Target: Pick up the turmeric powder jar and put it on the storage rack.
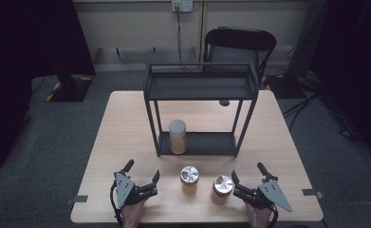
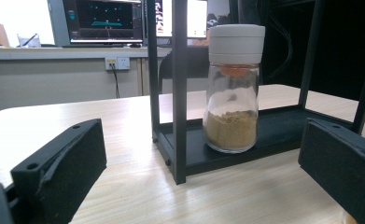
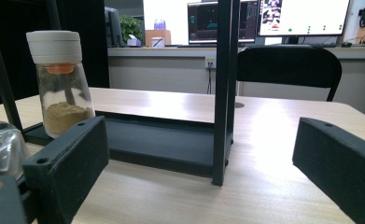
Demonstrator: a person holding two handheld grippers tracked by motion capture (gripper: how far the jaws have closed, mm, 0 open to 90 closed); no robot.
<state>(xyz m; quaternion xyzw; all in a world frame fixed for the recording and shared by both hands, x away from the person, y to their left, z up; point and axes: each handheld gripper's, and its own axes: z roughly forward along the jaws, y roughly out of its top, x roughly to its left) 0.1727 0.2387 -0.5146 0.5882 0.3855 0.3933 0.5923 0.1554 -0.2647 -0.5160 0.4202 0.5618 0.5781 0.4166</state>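
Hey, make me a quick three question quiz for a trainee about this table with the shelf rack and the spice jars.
1. True or false: the white-capped jar stands on the lower shelf of the black rack.
2. How many silver-lidded jars stand on the table in front of the rack? A) one B) two C) three
3. Fill in: the jaws of the left gripper and the right gripper are both ____.

Key:
1. True; it sits at the shelf's left end.
2. B: the left jar and the right jar.
3. Open; neither holds anything.
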